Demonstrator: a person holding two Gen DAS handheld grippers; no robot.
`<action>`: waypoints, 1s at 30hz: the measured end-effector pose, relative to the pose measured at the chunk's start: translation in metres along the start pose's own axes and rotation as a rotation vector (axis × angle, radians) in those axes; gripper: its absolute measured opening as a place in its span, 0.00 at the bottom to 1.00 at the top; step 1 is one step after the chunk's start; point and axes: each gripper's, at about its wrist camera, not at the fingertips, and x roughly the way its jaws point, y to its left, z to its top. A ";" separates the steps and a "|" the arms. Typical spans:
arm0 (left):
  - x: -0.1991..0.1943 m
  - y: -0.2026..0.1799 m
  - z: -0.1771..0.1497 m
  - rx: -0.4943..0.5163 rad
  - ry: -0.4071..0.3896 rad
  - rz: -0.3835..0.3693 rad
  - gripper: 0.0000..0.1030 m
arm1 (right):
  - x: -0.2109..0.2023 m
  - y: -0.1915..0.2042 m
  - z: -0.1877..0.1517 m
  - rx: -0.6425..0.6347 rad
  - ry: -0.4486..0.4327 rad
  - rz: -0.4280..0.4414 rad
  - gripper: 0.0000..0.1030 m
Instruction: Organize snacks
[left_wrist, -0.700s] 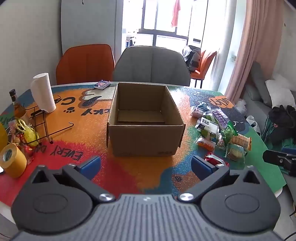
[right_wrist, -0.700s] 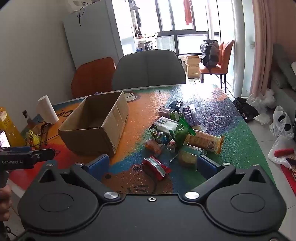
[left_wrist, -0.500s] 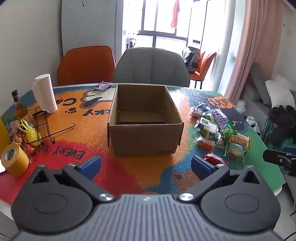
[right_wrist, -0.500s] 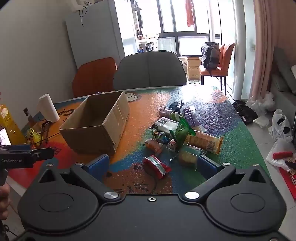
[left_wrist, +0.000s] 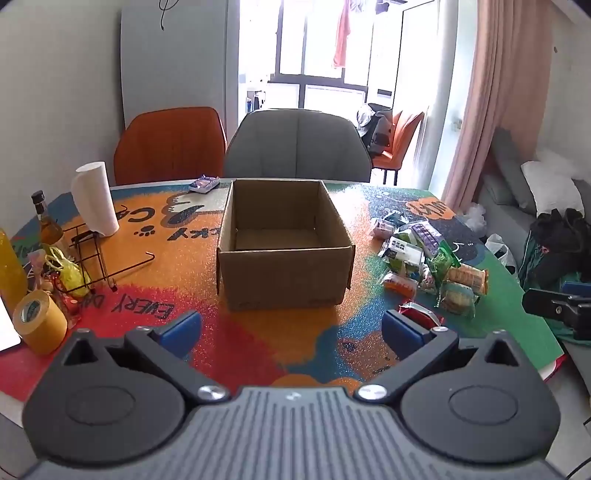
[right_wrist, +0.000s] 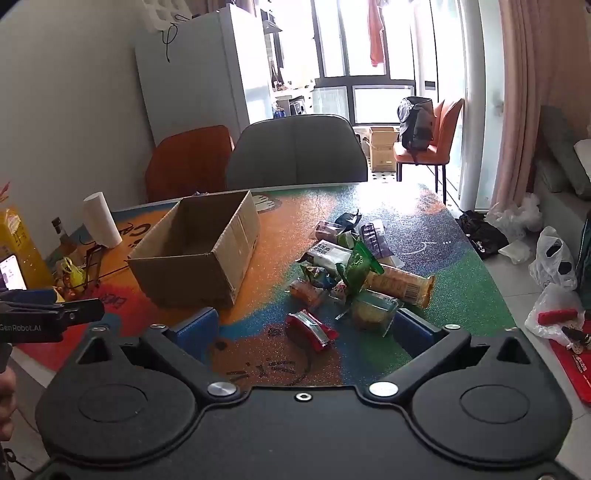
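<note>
An open, empty cardboard box (left_wrist: 284, 243) (right_wrist: 199, 251) stands in the middle of the colourful table (left_wrist: 177, 266). To its right lies a heap of snack packets (left_wrist: 424, 258) (right_wrist: 354, 266), with a red packet (right_wrist: 310, 328) (left_wrist: 419, 315) nearest the front edge. My left gripper (left_wrist: 291, 330) hovers open in front of the box with nothing between its blue pads. My right gripper (right_wrist: 306, 328) hangs open above the table's front edge, just short of the red packet. Each gripper shows at the edge of the other's view.
At the left stand a paper towel roll (left_wrist: 94, 199), a wire rack (left_wrist: 96, 254), bottles (left_wrist: 46, 221) and a tape roll (left_wrist: 38, 321). A small purple packet (left_wrist: 203, 183) lies behind the box. Grey (left_wrist: 295, 147) and orange (left_wrist: 170, 144) chairs stand beyond the table. Bags litter the floor at right.
Both grippers have drawn back and tilted up a little, so the box and snacks sit slightly farther off. Nothing on the table has moved.
</note>
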 end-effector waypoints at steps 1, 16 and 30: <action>-0.001 0.000 0.000 0.000 -0.003 -0.002 1.00 | -0.001 0.000 0.000 0.000 -0.004 -0.001 1.00; -0.023 -0.002 -0.001 0.007 -0.028 0.018 1.00 | -0.017 0.003 -0.002 -0.001 -0.033 -0.004 1.00; -0.025 -0.006 -0.007 0.018 -0.024 0.005 1.00 | -0.020 0.000 -0.006 0.006 -0.032 -0.015 1.00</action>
